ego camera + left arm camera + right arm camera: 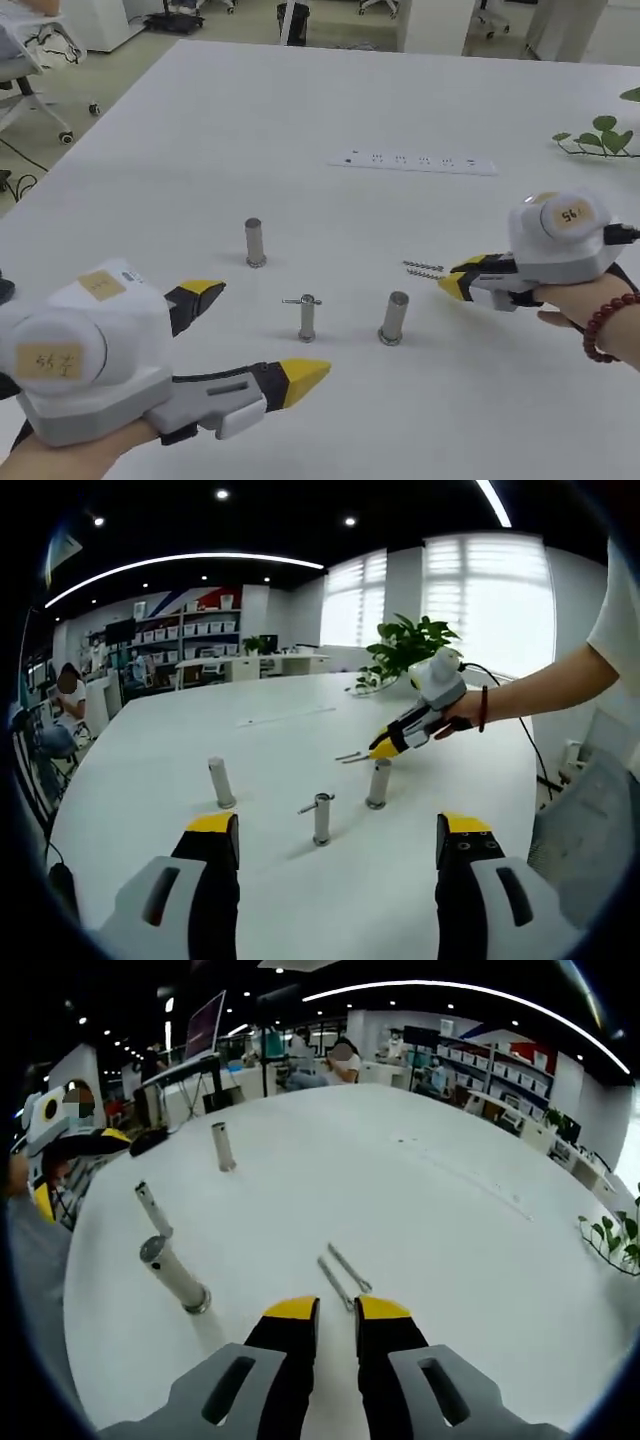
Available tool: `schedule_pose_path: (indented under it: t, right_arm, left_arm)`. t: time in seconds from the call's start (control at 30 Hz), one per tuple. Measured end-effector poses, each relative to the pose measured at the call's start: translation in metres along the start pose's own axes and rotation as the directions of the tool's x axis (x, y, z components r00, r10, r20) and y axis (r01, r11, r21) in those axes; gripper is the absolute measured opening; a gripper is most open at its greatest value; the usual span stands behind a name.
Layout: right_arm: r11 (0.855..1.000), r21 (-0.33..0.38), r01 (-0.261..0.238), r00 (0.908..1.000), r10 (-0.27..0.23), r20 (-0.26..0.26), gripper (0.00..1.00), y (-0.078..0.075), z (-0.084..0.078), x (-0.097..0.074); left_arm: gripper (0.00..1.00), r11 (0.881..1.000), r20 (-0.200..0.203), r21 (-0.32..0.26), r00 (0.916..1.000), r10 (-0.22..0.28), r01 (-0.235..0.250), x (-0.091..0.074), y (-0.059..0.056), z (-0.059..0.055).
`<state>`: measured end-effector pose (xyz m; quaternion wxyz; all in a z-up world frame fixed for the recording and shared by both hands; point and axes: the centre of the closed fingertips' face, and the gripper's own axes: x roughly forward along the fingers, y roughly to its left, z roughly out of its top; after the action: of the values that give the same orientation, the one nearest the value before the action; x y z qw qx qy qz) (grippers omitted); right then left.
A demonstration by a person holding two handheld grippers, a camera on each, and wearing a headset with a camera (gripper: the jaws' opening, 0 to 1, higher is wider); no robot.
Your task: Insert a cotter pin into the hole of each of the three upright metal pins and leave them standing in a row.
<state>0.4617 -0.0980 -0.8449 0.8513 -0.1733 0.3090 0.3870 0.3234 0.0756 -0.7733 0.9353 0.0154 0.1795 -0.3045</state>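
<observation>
Three upright metal pins stand on the white table (pixel 200 130). The far left pin (pixel 256 243) (pixel 221 782) (pixel 224 1147) is bare. A cotter pin sits crosswise through the top of the middle pin (pixel 307 317) (pixel 322 818) (pixel 153 1208). The right pin (pixel 394 318) (pixel 378 783) (pixel 172 1276) is bare too. My left gripper (pixel 255 332) (pixel 338 830) is open in front of the row, holding nothing. My right gripper (pixel 455 278) (pixel 338 1306) hovers just right of the right pin, its jaws pressed on two cotter pins (pixel 422 269) (pixel 350 757) (pixel 343 1278) that stick out from the tips.
A white power strip (pixel 413 161) lies farther back on the table. A leafy plant (pixel 598 138) reaches in at the right edge. An office chair (pixel 30 70) stands off the table's left side. A hand with a bead bracelet (pixel 603 322) holds the right gripper.
</observation>
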Motion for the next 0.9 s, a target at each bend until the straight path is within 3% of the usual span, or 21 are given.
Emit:
schedule_pose_path:
  t: [0.3,0.47,0.77,0.9]
  right_arm:
    - [0.998,-0.041,-0.043,0.9982,0.041,-0.043,0.15,0.000,0.002,0.010]
    - [0.997,-0.060,-0.057,0.9958,0.053,-0.075,0.14,0.000,-0.003,0.013]
    - [0.992,-0.083,-0.100,0.9874,0.088,-0.131,0.12,-0.002,-0.006,0.015]
    - [0.987,-0.088,-0.131,0.9787,0.115,-0.170,0.12,-0.002,-0.006,0.017]
  left_arm:
    - [0.80,1.000,-0.013,0.021,0.9997,-0.019,0.020,0.001,-0.007,-0.002]
    - [0.80,1.000,-0.020,0.022,0.9998,-0.009,0.010,0.000,-0.004,-0.003]
    - [0.80,1.000,-0.025,0.016,0.9997,-0.005,0.006,0.000,-0.003,-0.004]
    - [0.80,1.000,-0.029,0.016,0.9996,-0.007,0.007,0.001,-0.003,-0.006]
